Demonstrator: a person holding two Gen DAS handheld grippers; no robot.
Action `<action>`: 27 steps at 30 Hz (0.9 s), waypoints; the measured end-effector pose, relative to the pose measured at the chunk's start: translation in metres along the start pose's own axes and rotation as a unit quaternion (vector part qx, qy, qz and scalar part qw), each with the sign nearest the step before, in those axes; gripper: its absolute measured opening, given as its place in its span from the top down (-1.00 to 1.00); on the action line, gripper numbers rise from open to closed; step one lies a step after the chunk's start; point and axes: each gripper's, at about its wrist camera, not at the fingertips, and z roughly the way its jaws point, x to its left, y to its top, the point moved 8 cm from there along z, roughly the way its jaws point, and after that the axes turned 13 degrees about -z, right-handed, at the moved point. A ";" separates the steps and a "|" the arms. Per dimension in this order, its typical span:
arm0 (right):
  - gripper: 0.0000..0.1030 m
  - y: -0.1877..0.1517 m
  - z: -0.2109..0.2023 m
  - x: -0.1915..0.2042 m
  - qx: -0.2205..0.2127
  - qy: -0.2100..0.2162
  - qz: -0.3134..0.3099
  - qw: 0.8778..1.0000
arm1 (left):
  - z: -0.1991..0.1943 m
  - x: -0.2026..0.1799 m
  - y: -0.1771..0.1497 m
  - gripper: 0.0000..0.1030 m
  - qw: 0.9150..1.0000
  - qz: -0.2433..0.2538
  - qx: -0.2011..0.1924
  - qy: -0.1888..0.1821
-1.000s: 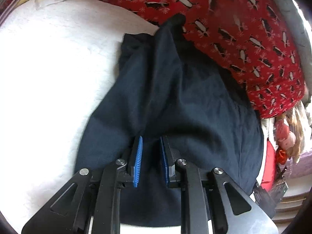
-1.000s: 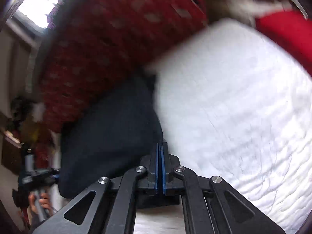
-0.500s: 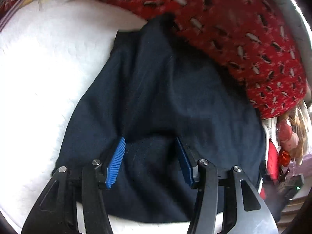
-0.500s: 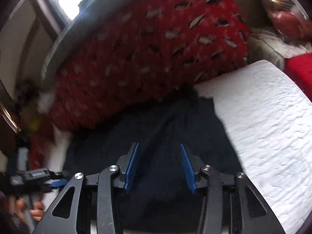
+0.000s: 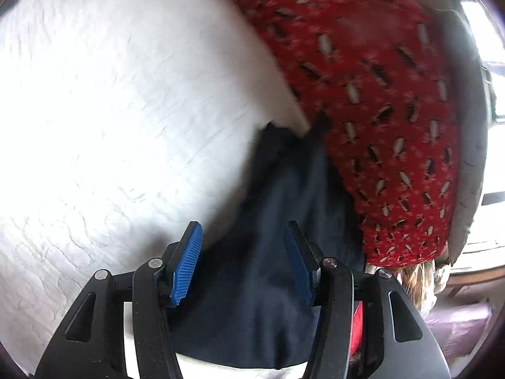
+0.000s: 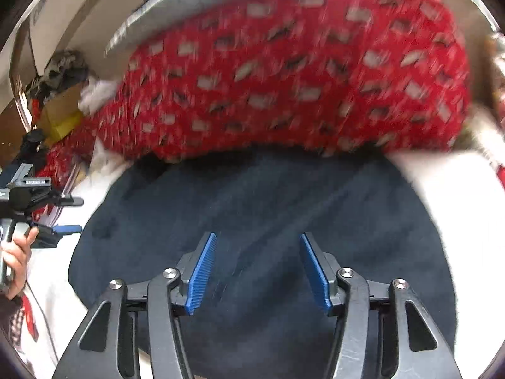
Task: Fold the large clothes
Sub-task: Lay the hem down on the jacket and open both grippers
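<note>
1. The dark navy garment lies spread on the white bedcover, its far edge against the red patterned blanket.
2. The right gripper points forward over the middle of the garment, jaws spread wide, gripping nothing.
3. The left gripper is angled over the garment's edge beside the bedcover, jaws also wide apart and empty.
4. At the right view's left edge, a hand grips the left gripper's handle.
</note>
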 end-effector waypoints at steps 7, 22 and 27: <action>-0.11 0.001 0.016 0.007 0.020 0.000 0.024 1.000 | 0.023 0.004 -0.015 -0.41 0.998 -0.001 0.045 -0.043; -0.17 -0.005 0.046 0.021 0.008 0.032 0.017 0.999 | 0.030 -0.049 -0.067 0.65 0.994 0.102 0.009 0.039; -0.17 -0.020 0.038 0.019 0.011 0.037 0.019 0.999 | 0.008 -0.092 -0.083 0.79 0.992 0.121 -0.022 -0.003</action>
